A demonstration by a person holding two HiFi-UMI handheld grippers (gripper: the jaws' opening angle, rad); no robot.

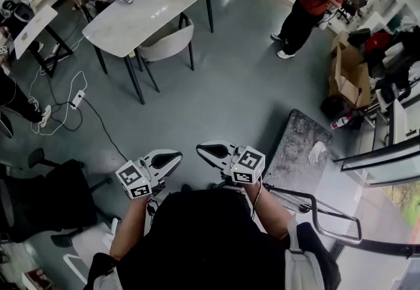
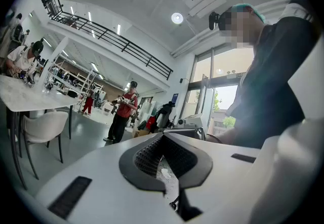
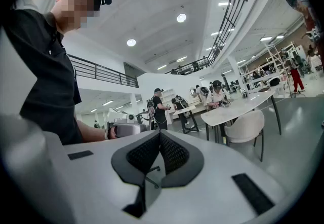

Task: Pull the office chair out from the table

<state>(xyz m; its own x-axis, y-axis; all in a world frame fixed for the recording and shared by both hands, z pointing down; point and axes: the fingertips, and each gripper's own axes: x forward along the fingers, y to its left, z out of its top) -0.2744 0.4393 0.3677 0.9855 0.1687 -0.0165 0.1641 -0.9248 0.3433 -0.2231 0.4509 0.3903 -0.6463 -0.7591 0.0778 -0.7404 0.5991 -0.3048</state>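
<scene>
- Clamped fully together on nothing at the left gripper (image 1: 172,158); likewise at the right gripper (image 1: 205,149).
- Held level in front of the torso, tips near each other, well apart from any furniture.
- Probably meant for the black office chair (image 1: 46,198) low at the left, just beside the person; cannot tell which table it belongs to.
- Could take the pale chair (image 1: 167,41), tucked under the light table (image 1: 147,3) far ahead, for the target instead.
- Would slide off the backrest if reaching in without spreading the jaws first.
- Might catch castors on the power strip (image 1: 77,98) and its trailing cable, or roll the seat into the person's own legs.
</scene>
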